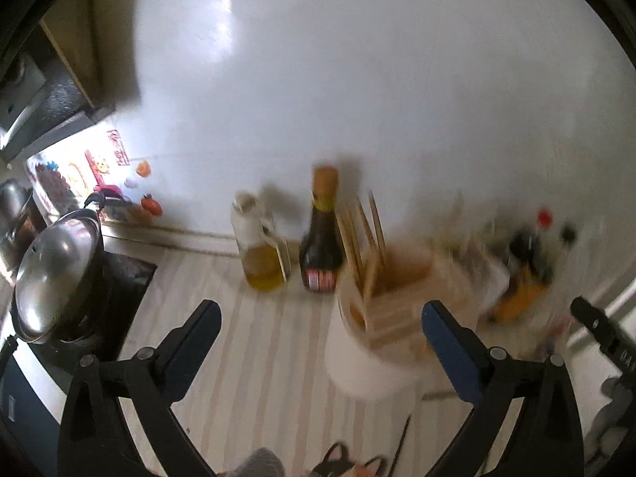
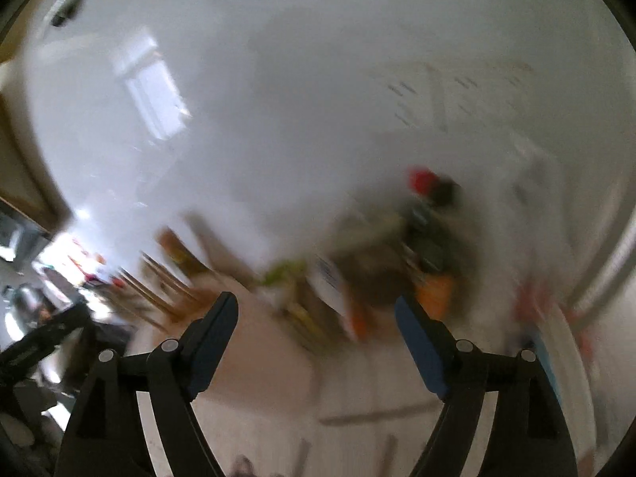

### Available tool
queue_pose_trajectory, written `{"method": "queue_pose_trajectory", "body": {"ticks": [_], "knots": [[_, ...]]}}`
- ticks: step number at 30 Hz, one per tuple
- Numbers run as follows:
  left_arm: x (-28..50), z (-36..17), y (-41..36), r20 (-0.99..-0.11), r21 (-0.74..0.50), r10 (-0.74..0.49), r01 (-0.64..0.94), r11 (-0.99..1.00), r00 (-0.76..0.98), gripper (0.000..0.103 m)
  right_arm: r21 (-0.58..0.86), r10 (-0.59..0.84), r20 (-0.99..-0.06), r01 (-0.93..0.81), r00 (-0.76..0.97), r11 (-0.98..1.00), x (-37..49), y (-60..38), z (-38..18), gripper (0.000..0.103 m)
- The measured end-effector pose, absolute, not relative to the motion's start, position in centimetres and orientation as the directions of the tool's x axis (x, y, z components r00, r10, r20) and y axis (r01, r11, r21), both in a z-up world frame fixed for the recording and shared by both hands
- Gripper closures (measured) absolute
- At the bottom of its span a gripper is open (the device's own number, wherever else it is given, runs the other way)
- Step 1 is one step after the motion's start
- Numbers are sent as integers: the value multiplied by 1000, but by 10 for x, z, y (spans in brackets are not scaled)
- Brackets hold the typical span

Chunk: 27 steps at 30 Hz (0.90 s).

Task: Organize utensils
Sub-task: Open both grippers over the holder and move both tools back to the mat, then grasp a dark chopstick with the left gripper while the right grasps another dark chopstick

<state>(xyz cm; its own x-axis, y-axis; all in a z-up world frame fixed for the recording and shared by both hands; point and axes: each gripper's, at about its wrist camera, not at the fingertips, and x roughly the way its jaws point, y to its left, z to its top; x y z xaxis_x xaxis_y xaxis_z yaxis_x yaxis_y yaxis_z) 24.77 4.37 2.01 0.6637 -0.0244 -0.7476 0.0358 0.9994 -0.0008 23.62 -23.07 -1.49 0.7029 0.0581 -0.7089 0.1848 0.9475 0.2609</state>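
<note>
A white utensil holder (image 1: 381,342) with a wooden divided top stands on the striped counter, blurred, with several wooden chopsticks (image 1: 363,234) sticking up from its left side. My left gripper (image 1: 320,318) is open and empty, just in front of the holder, which sits between its fingers toward the right one. My right gripper (image 2: 316,312) is open and empty. Its view is heavily blurred; chopsticks (image 2: 159,290) show at the left. A thin dark stick (image 1: 399,449) lies on the counter near the bottom edge.
An oil bottle (image 1: 260,250) and a dark sauce bottle (image 1: 322,238) stand by the white wall. A cluster of bottles with red and black caps (image 1: 532,250) stands at the right, also blurred in the right wrist view (image 2: 425,238). A lidded steel pot (image 1: 59,266) sits on the stove at left.
</note>
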Motion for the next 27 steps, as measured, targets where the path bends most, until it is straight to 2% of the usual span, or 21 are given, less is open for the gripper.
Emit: {"method": "queue_pose_trajectory", "body": {"ticks": [3,5,9,12,14,16,17,18,21,23,24,25,27], "knots": [[227,-21,21,-805,38,-27,97,995,593,0,221,20,-783,248,622,943,212,-249,-49,20],[215,-54,6,-848,58,-20,130,990,529,0,200,16,-836,278,549,940,196,-258,-76,23],[197,-127,-25,-934,59,-19,207,977,357,9,207,83,-921,299,380,932,167,-269,-139,44],[188,-168,-45,-966,59,-10,258,964,260,17,199,107,-952,312,287,929,154,-269,-175,50],[181,-193,-56,-980,44,-17,293,955,200,37,213,134,-959,325,249,921,146,-267,-193,52],[175,-214,-66,-988,47,-3,319,947,154,45,214,143,-963,332,226,919,141,-263,-203,54],[174,-220,-69,-990,45,-2,323,945,143,52,217,148,-965,335,218,917,140,-263,-209,54],[172,-225,-71,-991,45,1,327,944,134,55,216,150,-966,340,210,915,137,-263,-214,55],[171,-221,-75,-986,58,3,327,943,168,61,204,148,-972,337,185,919,135,-259,-221,72],[171,-218,-76,-987,26,-28,324,946,161,84,199,148,-974,331,174,922,135,-259,-224,73],[171,-216,-76,-986,27,-27,324,946,163,89,200,150,-974,330,172,922,134,-257,-225,73],[171,-215,-77,-986,37,-19,323,946,168,100,199,151,-974,327,166,924,134,-254,-226,73],[172,-212,-73,-986,40,-12,302,952,168,100,209,165,-973,325,159,922,136,-251,-229,73]]}}
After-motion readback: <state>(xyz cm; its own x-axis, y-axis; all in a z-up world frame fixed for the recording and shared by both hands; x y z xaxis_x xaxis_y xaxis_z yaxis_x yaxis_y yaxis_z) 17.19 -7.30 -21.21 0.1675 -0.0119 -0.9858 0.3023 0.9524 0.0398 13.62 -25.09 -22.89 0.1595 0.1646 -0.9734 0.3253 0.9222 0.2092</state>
